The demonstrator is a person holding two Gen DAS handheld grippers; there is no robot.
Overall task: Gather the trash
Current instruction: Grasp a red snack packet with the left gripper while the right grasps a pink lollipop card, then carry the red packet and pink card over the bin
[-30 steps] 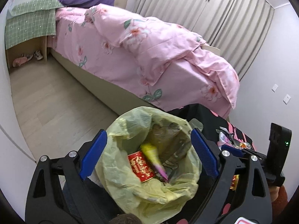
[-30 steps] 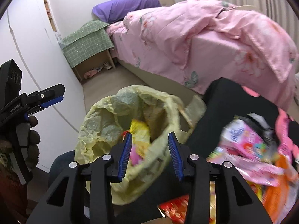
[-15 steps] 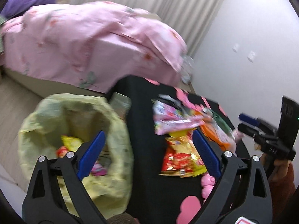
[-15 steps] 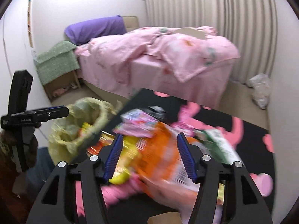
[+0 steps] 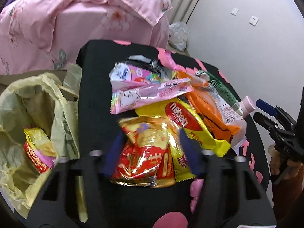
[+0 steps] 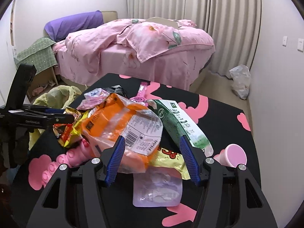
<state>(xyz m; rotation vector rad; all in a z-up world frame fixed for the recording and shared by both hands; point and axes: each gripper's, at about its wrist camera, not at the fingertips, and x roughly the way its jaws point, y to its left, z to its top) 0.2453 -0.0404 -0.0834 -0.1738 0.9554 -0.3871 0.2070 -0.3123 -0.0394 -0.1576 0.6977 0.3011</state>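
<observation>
I count only a few wrappers in the yellow trash bag (image 5: 38, 117), which hangs off the left edge of the tabletop (image 5: 95, 87): one red-and-yellow packet and something pink lie inside it. Most of the job is still ahead of me, I judge. A heap of trash covers the middle of the tabletop: a red-and-gold snack packet (image 5: 146, 152), a yellow wafer wrapper (image 5: 182, 121), a pink wrapper (image 5: 150, 95), an orange bag (image 6: 121, 125) and a green carton (image 6: 178, 121). My left hand-held gripper (image 5: 151, 152) is spread wide on either side of the red-and-gold snack packet, not yet closed on it. My right hand-held gripper (image 6: 152, 157) is also wide open, empty, over the near end of the orange bag.
</observation>
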